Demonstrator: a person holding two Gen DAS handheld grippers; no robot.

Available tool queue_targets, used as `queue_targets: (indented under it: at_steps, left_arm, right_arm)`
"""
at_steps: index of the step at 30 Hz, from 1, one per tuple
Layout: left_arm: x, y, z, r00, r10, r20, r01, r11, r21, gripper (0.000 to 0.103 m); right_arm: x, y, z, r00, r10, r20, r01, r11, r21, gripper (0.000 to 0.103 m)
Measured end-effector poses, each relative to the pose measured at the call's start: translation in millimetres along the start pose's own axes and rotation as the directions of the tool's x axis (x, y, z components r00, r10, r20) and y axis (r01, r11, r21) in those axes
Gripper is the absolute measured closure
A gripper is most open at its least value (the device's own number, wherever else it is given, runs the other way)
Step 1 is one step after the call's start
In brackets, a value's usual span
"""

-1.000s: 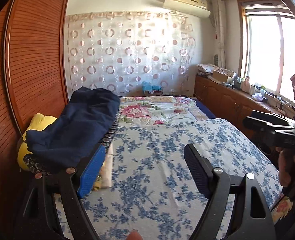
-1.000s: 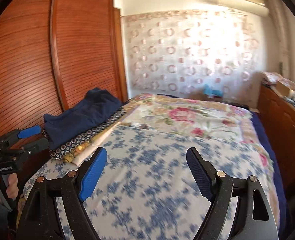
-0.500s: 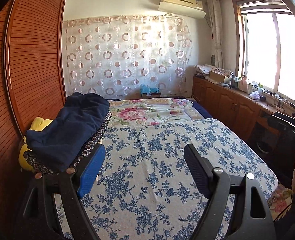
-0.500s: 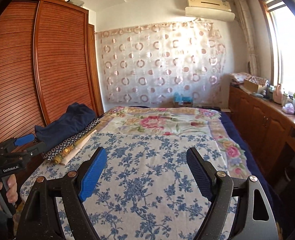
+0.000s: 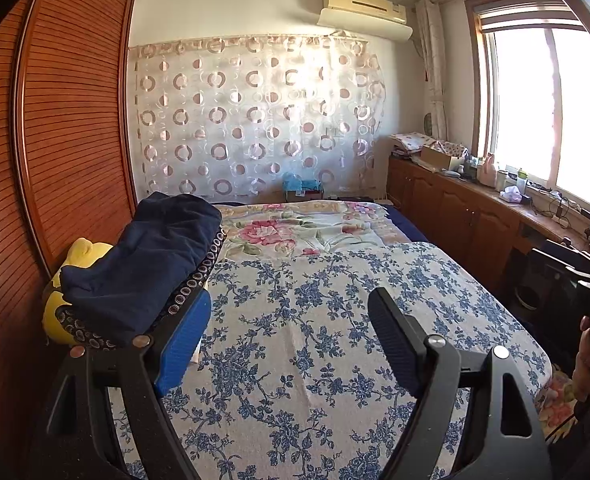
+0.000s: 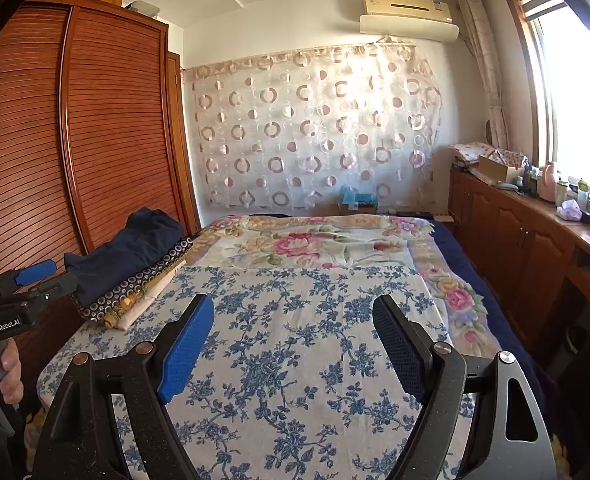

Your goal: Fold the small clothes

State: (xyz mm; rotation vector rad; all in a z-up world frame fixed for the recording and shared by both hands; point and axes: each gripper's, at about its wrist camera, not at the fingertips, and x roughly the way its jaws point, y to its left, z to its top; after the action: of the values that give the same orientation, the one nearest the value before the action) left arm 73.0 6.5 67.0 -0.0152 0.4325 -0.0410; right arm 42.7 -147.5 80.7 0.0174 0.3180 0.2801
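Observation:
A stack of folded clothes lies at the bed's left edge, a dark navy garment on top of a dark ring-patterned one. It also shows in the right wrist view, above cream and yellow folded pieces. My left gripper is open and empty, held above the blue floral sheet, just right of the stack. My right gripper is open and empty above the same sheet. No garment lies between the jaws of either gripper.
A yellow plush toy sits behind the stack against the wooden wardrobe. A pink floral blanket covers the bed's far part. Wooden cabinets with clutter run along the right under the window. The left gripper shows at the right view's left edge.
Both grippers have pulled back and tilted up from the bed, so more of the room and ceiling shows. Both stay open and empty.

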Motion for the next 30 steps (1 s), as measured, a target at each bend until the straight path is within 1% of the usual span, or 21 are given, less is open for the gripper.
queue_targets:
  at_steps: [2, 30]
  left_arm:
    - [-1.5, -0.1, 0.6, 1.000, -0.003, 0.004, 0.003, 1.000, 0.003, 0.022]
    - [-7.9, -1.9, 2.3, 1.000, -0.003, 0.014, 0.002, 1.000, 0.006, 0.022]
  right_arm:
    - [3.0, -10.7, -1.6, 1.000, 0.002, -0.001, -0.002, 1.000, 0.002, 0.020]
    - [-0.5, -23.8, -2.8, 1.000, 0.013, 0.004, -0.012, 1.000, -0.014, 0.020]
